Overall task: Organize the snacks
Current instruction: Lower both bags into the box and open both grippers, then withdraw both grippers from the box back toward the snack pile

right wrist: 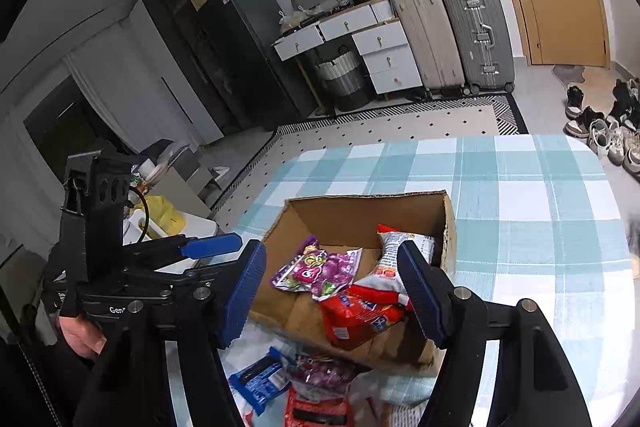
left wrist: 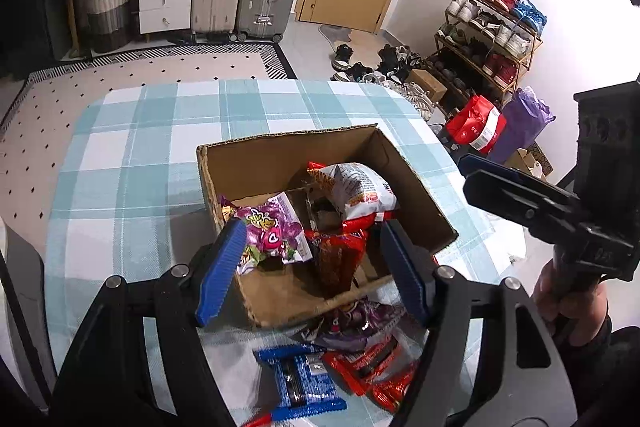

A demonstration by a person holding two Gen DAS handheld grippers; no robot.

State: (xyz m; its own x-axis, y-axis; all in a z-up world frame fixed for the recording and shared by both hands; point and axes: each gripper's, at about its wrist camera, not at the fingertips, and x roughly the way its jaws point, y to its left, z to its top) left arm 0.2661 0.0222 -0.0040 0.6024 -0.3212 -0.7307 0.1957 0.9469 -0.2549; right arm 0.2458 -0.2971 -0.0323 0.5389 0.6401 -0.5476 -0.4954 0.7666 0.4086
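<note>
Checked counter [left wrist: 132, 155] carries a cardboard box [left wrist: 416, 187] collecting snack packets; loose ones wait nearer. Left gripper [left wrist: 312, 267] and right gripper [right wrist: 332, 291] both hover part-open, empty.

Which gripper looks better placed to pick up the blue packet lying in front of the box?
Probably the left gripper. Its jaws are open and empty, and the blue packet lies just below them on the table, outside the cardboard box. In the right wrist view the packet sits off to the left of the right gripper.

Matt cardboard box [left wrist: 280, 155], glossy plastic packets [left wrist: 276, 231]
</note>
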